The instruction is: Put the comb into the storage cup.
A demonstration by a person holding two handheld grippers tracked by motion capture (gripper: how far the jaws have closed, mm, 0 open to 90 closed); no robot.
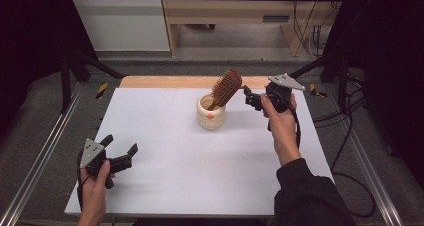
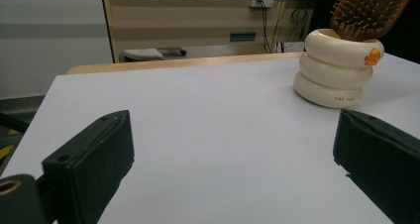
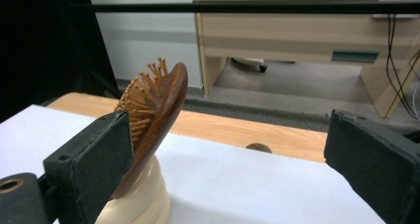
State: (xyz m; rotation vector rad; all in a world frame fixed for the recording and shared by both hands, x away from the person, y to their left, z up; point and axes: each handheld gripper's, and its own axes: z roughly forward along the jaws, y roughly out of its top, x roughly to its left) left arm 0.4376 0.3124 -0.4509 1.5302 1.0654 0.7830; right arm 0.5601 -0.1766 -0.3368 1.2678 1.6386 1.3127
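Down at the near left corner of the white counter (image 1: 165,156), the left gripper (image 1: 121,152) rests low with its jaws wide apart and nothing between them. Farther back, a wooden hairbrush (image 1: 226,87) stands tilted in a cream cup (image 1: 210,113). Just right of it, the right gripper (image 1: 248,97) hangs with jaws apart, holding nothing.

Each hand holds a black two-jaw gripper, left gripper (image 1: 121,151) at lower left, right gripper (image 1: 248,97) right of centre; both carry grey three-cornered plates and trailing black cables; a dark sleeve (image 1: 305,193) covers the right forearm.
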